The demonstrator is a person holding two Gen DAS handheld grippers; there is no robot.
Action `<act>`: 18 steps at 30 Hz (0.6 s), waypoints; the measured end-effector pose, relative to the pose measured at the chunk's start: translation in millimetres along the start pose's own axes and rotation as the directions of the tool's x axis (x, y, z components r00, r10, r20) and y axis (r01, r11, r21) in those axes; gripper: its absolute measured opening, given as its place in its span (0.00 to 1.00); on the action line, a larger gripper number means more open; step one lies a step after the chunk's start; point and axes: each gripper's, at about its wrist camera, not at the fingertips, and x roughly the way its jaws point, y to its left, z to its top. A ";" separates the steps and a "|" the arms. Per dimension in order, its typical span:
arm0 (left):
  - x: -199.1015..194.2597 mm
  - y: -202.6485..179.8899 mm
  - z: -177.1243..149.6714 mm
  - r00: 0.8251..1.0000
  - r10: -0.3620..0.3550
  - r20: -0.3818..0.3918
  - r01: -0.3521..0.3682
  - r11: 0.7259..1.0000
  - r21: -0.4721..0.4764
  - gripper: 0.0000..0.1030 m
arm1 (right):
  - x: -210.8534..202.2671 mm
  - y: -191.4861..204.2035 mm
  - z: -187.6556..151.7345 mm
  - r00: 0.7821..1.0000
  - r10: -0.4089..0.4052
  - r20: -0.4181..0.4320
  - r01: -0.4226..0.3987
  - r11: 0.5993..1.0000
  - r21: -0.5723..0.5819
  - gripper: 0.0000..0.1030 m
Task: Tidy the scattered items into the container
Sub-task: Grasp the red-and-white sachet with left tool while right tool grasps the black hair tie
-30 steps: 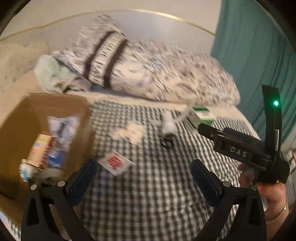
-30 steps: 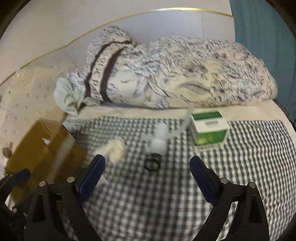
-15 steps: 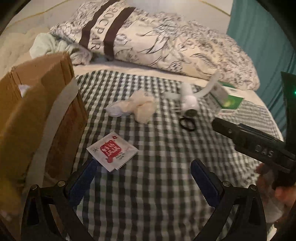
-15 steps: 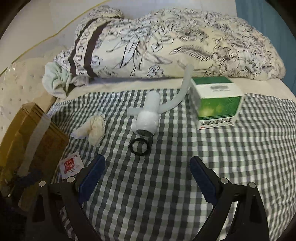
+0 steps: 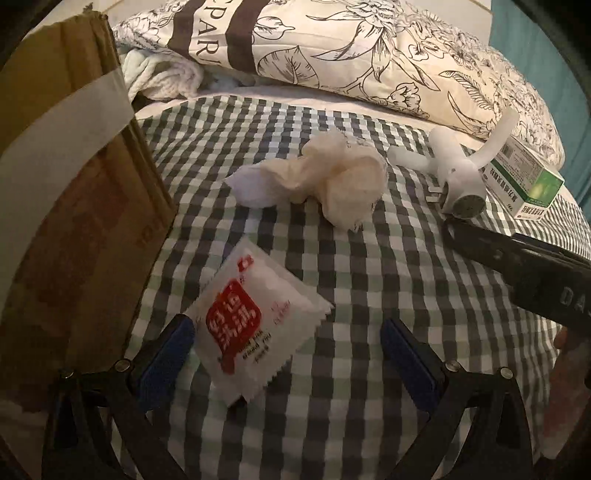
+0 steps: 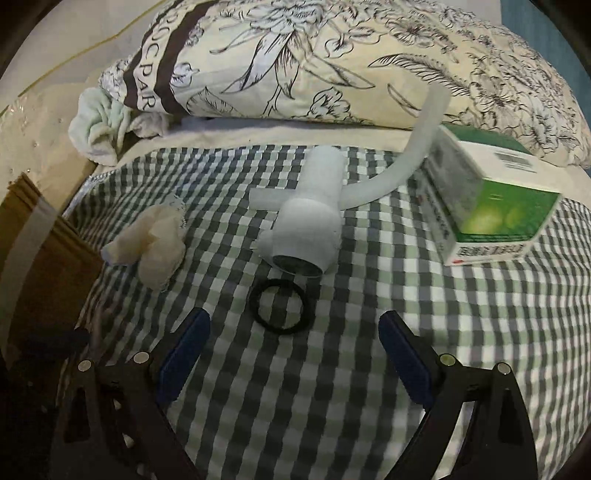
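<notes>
A white sachet with a red label [image 5: 255,325] lies on the checked cloth [image 5: 369,295], between the fingers of my open left gripper [image 5: 288,350] and close to the left finger. The cardboard box [image 5: 66,184] stands just left of it. My open right gripper [image 6: 293,347] hovers low with a black rubber ring [image 6: 280,308] just ahead of its fingertips. Beyond the ring lie a white plastic fitting [image 6: 310,221] with a curved tube, a crumpled tissue [image 6: 155,243] and a green and white carton [image 6: 495,206]. Neither gripper holds anything.
A floral pillow [image 6: 332,55] and a pale towel [image 6: 99,125] lie along the far side of the bed. The right gripper's black body [image 5: 517,258] reaches in from the right of the left wrist view. A teal curtain [image 5: 517,29] hangs at far right.
Both grippers have dropped and moved forward over the cloth. The left one left the box opening and came down around the sachet; the right one closed in on the black ring.
</notes>
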 end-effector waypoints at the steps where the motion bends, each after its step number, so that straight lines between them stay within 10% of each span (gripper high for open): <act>1: 0.3 0.5 0.1 1.000 -0.003 0.004 0.003 1.000 -0.003 1.00 | 3.3 0.8 1.5 1.000 0.002 -0.004 -0.002 1.000 -0.002 0.90; 8: -0.7 9.5 0.3 0.998 -0.066 -0.006 0.066 0.998 -0.019 0.85 | 19.3 11.7 0.3 0.994 -0.113 -0.001 0.112 0.991 -0.071 0.74; 12: -8.5 31.0 -2.3 0.999 -0.048 0.017 0.050 0.994 -0.098 0.42 | 13.9 6.1 -1.1 0.990 -0.144 0.012 0.144 0.988 -0.059 0.45; 16: -14.2 27.1 -5.1 0.999 -0.049 0.022 0.051 0.995 -0.083 0.16 | 8.3 1.0 -1.7 0.989 -0.150 0.003 0.150 0.986 -0.068 0.08; 18: -17.3 28.7 -6.6 0.998 -0.063 0.021 0.065 0.993 -0.099 0.10 | 3.0 -3.2 -3.9 0.991 -0.132 -0.009 0.131 0.990 -0.055 0.05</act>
